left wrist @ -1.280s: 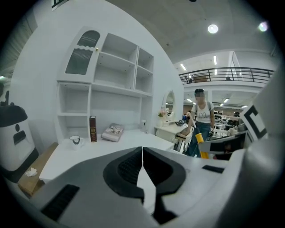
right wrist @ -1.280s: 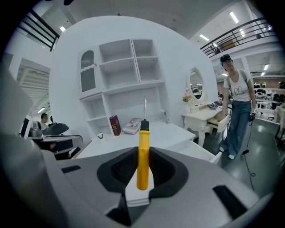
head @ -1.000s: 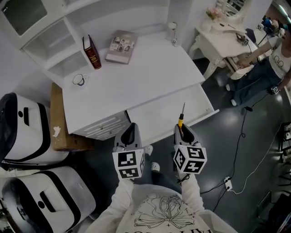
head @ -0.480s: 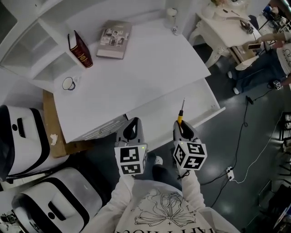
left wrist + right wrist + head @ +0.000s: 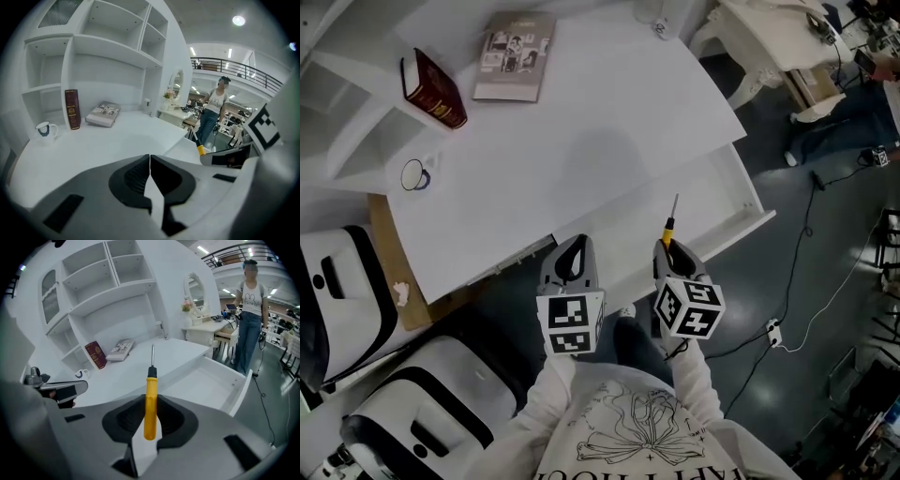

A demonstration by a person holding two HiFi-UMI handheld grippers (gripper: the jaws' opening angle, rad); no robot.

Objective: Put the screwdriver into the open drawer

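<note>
My right gripper [image 5: 671,251] [image 5: 150,409] is shut on the yellow handle of a screwdriver [image 5: 150,401] [image 5: 670,225], whose thin metal shaft points forward over the open white drawer [image 5: 741,192] [image 5: 234,390]. The drawer is pulled out from under the white desk [image 5: 581,141] and looks empty. My left gripper [image 5: 573,261] [image 5: 149,161] hangs beside the right one at the desk's front edge, jaws together with nothing between them.
On the desk stand a dark red book [image 5: 431,89], a lying magazine [image 5: 516,56] and a small cup [image 5: 414,174]. White shelving rises behind. White cases [image 5: 337,281] sit on the floor at the left. A person [image 5: 251,310] stands beyond the drawer by another table.
Both grippers have sunk and come closer to the desk's front edge. The screwdriver's tip now reaches over the drawer. The grip on it has not changed.
</note>
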